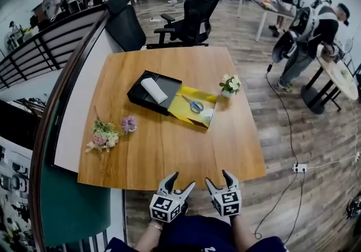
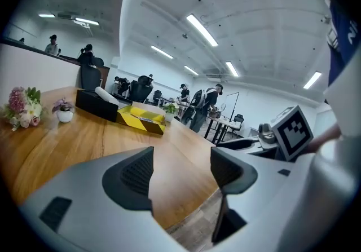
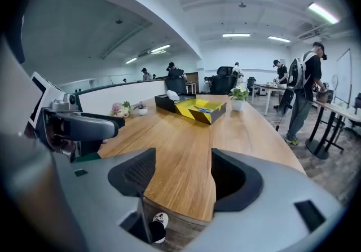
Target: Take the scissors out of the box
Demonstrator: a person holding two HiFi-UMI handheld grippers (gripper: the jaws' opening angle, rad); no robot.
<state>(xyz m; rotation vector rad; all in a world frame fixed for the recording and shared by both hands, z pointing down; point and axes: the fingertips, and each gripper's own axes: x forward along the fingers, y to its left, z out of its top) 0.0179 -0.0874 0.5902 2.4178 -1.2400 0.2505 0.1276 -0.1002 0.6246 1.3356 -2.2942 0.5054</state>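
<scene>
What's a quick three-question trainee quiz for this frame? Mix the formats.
1. True or false: the scissors lie in the yellow box.
2. Multiple choice: the left gripper and right gripper are A) open, nothing between the fingers; B) shut on the scissors; C) inside the box.
3. Short answer: in the head view, what stands on the table just right of that box?

Key: 1 true; 2 A; 3 a small flower pot.
</scene>
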